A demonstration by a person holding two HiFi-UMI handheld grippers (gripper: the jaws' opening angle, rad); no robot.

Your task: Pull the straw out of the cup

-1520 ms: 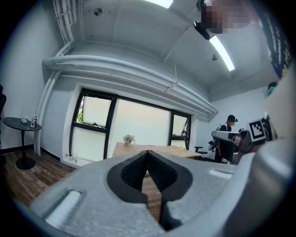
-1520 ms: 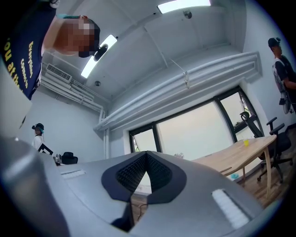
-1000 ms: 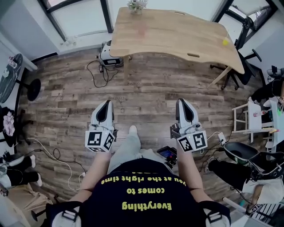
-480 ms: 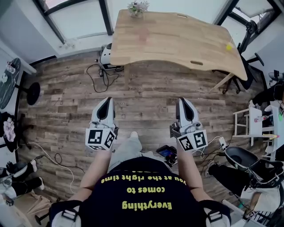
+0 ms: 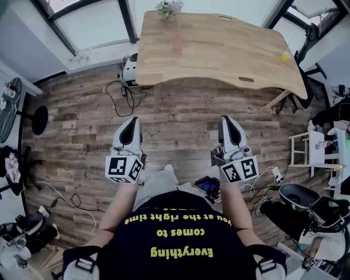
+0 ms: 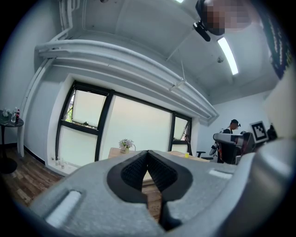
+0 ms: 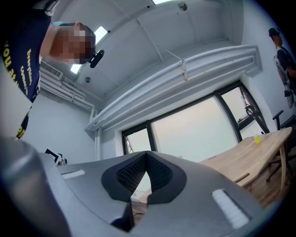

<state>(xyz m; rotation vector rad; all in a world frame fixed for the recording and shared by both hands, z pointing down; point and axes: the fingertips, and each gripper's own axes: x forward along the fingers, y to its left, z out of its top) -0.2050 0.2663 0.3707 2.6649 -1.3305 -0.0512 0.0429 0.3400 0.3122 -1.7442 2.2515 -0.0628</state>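
Note:
My left gripper [image 5: 130,121] and right gripper [image 5: 228,119] are held side by side over the wooden floor and point at a wooden table [image 5: 219,49] ahead. In the left gripper view my left gripper [image 6: 148,152] has its pads together with nothing between them. The right gripper [image 7: 147,153] is likewise shut and empty. A faint pinkish thing [image 5: 176,46] stands on the table's left half, too small to tell as a cup or straw. Both grippers are well short of the table.
A vase of flowers [image 5: 168,9] stands at the table's far edge and a small yellow object [image 5: 284,57] at its right end. A grey device [image 5: 131,68] and cables [image 5: 117,90] lie by the table's left leg. Chairs [image 5: 311,150] stand at the right.
The person has walked forward: the table has come nearer and the floor has slid back under both grippers. Both grippers keep their pose and stay shut.

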